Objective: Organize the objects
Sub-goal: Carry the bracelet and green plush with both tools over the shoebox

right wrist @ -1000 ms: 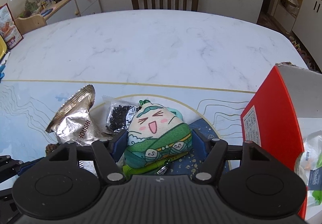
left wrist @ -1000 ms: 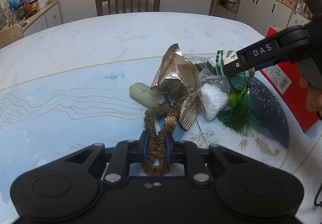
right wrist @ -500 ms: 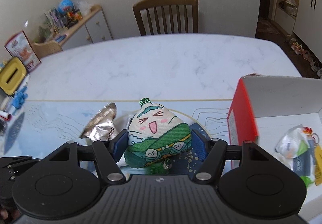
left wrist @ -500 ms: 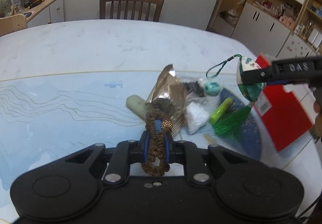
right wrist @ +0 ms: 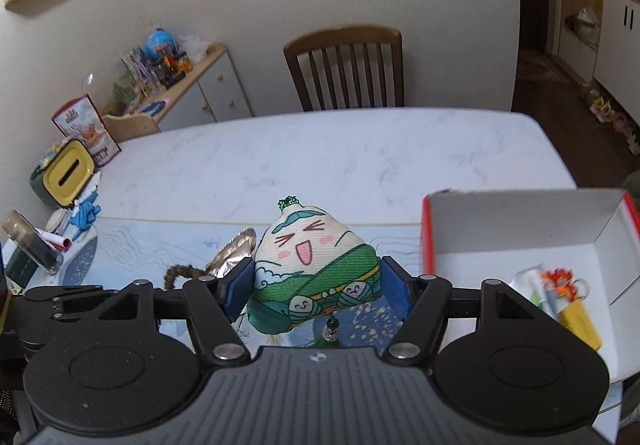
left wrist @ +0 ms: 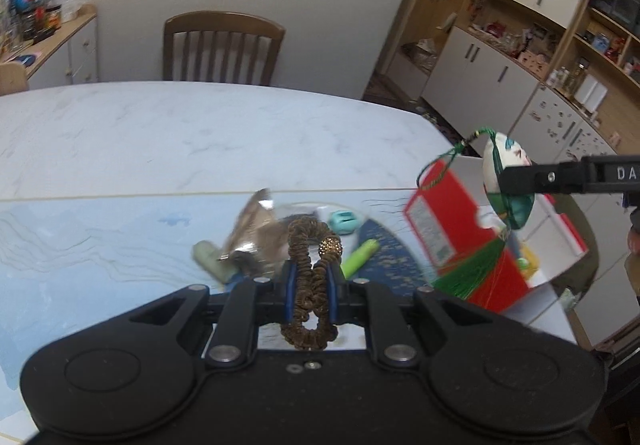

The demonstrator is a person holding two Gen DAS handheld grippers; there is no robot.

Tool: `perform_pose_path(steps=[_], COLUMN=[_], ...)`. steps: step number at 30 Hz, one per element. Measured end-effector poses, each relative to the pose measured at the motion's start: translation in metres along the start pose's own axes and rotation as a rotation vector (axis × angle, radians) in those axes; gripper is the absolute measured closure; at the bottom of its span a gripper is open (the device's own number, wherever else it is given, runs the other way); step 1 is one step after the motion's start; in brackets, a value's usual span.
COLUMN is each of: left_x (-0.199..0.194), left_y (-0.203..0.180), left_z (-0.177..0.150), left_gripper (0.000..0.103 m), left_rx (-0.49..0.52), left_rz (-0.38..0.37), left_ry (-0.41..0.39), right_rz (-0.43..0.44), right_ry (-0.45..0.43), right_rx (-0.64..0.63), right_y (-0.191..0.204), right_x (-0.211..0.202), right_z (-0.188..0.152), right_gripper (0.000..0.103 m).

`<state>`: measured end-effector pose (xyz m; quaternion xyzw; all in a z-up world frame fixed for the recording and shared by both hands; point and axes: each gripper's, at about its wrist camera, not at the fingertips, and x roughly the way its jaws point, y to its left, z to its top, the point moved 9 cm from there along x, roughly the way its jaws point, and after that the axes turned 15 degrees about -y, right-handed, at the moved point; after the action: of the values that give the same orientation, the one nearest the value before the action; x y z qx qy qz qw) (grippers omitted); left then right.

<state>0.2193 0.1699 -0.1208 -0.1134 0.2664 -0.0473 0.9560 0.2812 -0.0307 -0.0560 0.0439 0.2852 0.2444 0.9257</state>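
Mid-sort at the dining table [right wrist: 360,157]: the right gripper [right wrist: 316,285] clamps a smiling stuffed charm [right wrist: 310,265] in the air beside the red box [right wrist: 532,233], while the left gripper [left wrist: 308,287] pinches a brown hair tie [left wrist: 310,269]. Next, apparently: carry the charm over the open box and let go.

1. Left wrist cam: looks forward over left gripper [left wrist: 310,285], raised above table [left wrist: 160,133], aimed at chair [left wrist: 222,47] and wall cabinets.
2. Right wrist cam: looks forward over right gripper [right wrist: 316,285], higher up, facing the same chair [right wrist: 346,67].
3. Overlap: table, chair, red box [left wrist: 452,229] [right wrist: 520,221], foil packet [left wrist: 252,233] [right wrist: 232,253].
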Motion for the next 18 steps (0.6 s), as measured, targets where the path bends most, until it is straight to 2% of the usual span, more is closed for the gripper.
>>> perform_pose_path(steps=[7, 18], left_x=[0.004, 0.027], left_y=[-0.053, -0.132], left_z=[0.013, 0.031], left_gripper=[0.089, 0.089], left_rx=[0.026, 0.101], left_rz=[-0.069, -0.127], left_ry=[-0.002, -0.038], right_rz=[-0.030, -0.112], right_ry=[-0.036, -0.074], right_rx=[-0.011, -0.012], right_y=[-0.038, -0.126], right_x=[-0.025, -0.048], right_z=[0.021, 0.044], right_gripper=[0.036, 0.036])
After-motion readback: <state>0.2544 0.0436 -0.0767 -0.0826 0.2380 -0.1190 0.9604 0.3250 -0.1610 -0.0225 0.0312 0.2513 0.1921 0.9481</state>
